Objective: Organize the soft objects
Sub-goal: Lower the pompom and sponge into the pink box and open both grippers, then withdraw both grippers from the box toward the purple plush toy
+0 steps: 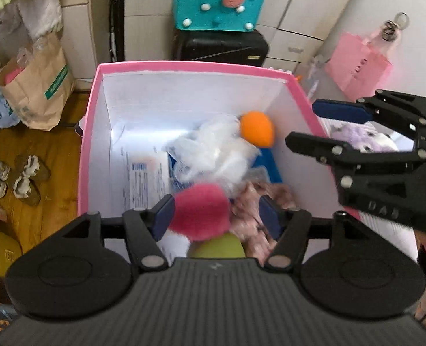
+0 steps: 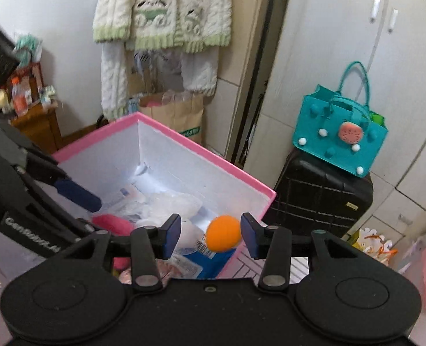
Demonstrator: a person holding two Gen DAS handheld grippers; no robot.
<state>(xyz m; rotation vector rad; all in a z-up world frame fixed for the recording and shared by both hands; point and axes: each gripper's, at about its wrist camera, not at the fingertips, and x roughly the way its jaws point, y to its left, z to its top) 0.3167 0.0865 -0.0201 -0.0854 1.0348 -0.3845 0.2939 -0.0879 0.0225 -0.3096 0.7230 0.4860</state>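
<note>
Over box, both grippers open-jawed, down-tilted

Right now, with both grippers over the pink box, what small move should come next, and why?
Probably lift both grippers clear of the pink box. The left gripper stands open with the pink pompom loose between its pads, and the orange ball sits between the right gripper's open pads, touching neither. Both seem released above the things already inside.

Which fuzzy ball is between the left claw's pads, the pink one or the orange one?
The pink ball, right between the left claw's open pads. The orange ball is farther off, over the box's far side.
</note>
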